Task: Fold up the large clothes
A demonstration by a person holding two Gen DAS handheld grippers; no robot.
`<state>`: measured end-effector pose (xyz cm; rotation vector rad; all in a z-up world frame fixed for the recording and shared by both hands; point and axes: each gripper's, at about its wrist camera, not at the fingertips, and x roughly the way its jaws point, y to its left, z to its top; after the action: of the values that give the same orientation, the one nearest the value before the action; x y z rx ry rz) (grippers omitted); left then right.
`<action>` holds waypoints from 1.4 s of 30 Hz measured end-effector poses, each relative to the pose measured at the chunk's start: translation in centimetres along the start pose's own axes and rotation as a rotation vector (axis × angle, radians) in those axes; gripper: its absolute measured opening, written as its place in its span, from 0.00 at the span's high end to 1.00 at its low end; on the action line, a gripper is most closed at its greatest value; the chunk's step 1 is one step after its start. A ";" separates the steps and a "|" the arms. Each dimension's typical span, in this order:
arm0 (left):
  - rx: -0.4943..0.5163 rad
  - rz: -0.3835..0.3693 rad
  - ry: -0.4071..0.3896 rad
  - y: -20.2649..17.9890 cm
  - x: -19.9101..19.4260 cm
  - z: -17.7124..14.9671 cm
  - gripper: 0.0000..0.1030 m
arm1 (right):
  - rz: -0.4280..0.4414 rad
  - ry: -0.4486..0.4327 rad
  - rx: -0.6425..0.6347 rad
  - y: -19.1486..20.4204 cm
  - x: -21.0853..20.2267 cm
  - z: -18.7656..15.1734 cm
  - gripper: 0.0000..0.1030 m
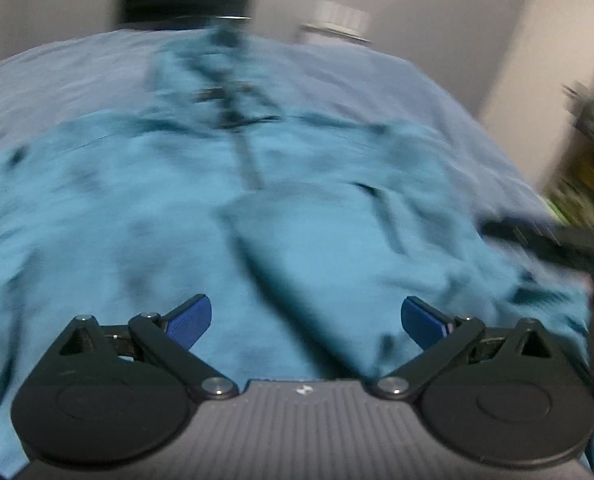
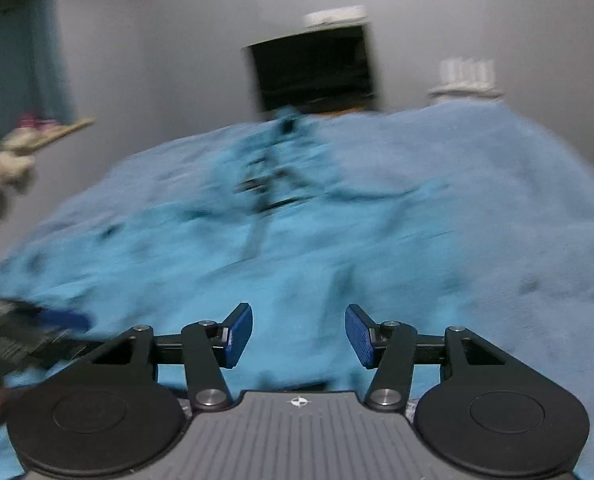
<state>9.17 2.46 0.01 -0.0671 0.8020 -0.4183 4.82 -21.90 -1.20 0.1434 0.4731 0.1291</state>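
A large teal garment (image 1: 225,216) lies spread and creased over a pale blue bed sheet (image 1: 397,80), with a dark placket running up its middle. My left gripper (image 1: 305,322) hovers above its near part, jaws wide apart, nothing between the blue pads. In the right wrist view the same teal garment (image 2: 281,264) fills the foreground. My right gripper (image 2: 299,336) stands open over it, partly spread, with only cloth below the pads. The left gripper (image 2: 57,322) shows as a dark blur at the left edge. Both views are motion-blurred.
A dark box-like object (image 2: 313,74) and a white object (image 2: 463,80) stand behind the bed against the grey wall. A shelf with soft items (image 2: 21,140) hangs at the left. Dark clutter (image 1: 593,152) sits right of the bed.
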 end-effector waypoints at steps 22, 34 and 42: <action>-0.288 0.257 -0.023 6.9 -0.4 -1.1 0.87 | -0.183 0.021 0.106 -7.6 1.7 -2.3 0.46; -0.223 0.395 -0.129 7.2 -0.9 0.0 0.45 | -0.136 -0.010 -0.032 -4.4 1.2 -2.5 0.39; -0.123 0.574 -0.351 4.8 -4.8 0.3 0.41 | -0.025 0.026 -0.131 -1.8 1.7 -2.9 0.40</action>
<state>8.04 8.66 2.43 -0.0214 0.4685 0.1849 5.16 -23.11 -4.83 0.0077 0.4906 0.1366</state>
